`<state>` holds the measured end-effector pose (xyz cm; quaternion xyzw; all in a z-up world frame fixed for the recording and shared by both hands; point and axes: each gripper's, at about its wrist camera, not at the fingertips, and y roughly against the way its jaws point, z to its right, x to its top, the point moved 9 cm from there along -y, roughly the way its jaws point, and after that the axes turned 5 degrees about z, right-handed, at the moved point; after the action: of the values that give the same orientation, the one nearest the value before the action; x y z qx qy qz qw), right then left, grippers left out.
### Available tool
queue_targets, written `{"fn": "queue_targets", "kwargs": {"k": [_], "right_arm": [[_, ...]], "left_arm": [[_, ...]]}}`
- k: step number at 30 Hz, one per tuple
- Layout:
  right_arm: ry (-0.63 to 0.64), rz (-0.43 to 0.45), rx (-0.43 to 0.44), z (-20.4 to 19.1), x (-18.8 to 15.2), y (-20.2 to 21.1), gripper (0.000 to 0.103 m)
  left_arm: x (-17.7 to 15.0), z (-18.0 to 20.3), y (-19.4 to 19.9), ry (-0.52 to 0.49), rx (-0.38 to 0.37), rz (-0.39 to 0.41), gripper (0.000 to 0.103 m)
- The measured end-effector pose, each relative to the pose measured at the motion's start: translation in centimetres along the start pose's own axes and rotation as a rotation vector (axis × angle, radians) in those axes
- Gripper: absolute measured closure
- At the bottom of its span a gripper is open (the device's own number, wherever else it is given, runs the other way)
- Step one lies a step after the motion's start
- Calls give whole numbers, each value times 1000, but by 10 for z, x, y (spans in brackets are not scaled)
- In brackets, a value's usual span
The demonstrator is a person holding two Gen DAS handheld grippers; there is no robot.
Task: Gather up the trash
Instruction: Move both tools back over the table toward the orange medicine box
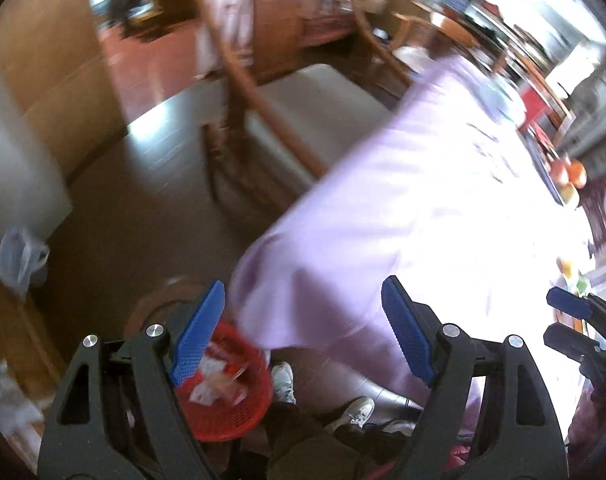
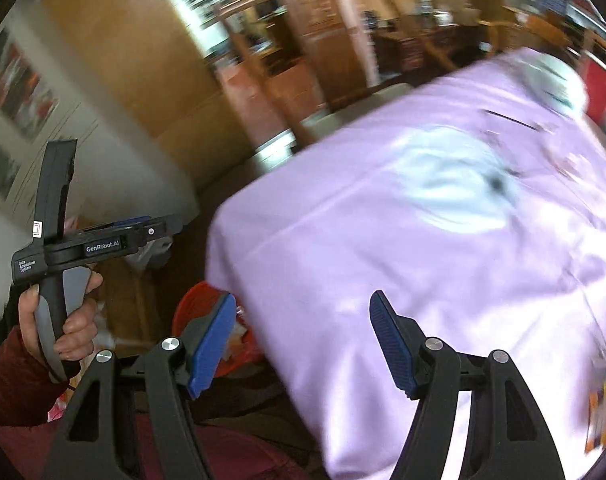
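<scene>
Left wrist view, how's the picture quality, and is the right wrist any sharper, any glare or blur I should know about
Left wrist view: motion-smeared throughout; the lilac tablecloth burns out to white glare toward the right, and the red basket with its wrappers is streaky. Right wrist view: also smeared, less blown out, with only the left gripper and its label reading crisply. Both bow at the edges.

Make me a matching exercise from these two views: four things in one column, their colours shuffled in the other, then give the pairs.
Things:
1. basket on the floor
2. tablecloth
3. pads on the left tongs
4. chair seat cushion

Colours:
A. blue
B. off-white
C. red
D. pale lilac

Pairs: 1-C, 2-D, 3-A, 4-B
</scene>
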<state>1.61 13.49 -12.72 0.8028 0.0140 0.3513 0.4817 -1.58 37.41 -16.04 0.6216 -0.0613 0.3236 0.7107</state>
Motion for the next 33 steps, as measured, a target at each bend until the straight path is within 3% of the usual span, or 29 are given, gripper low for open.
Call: {"fn": "queue_targets", "kwargs": {"k": [8,19,25,33], "right_arm": [[-221,97,-150,86,-39,53,34],[-471,199,-301,178,-102,116,34],[-584,239,-373,234,-142,147,34],[-681,258,-385,300,-171,163,34]], "left_arm": [[14,101,-32,-205,-114,-41,24],[0,226,-55,-439,-225,-86,23],[-16,274,-55,-497,-250,-97,23],[-31,289,-46,-516,-198,-87,21]]}}
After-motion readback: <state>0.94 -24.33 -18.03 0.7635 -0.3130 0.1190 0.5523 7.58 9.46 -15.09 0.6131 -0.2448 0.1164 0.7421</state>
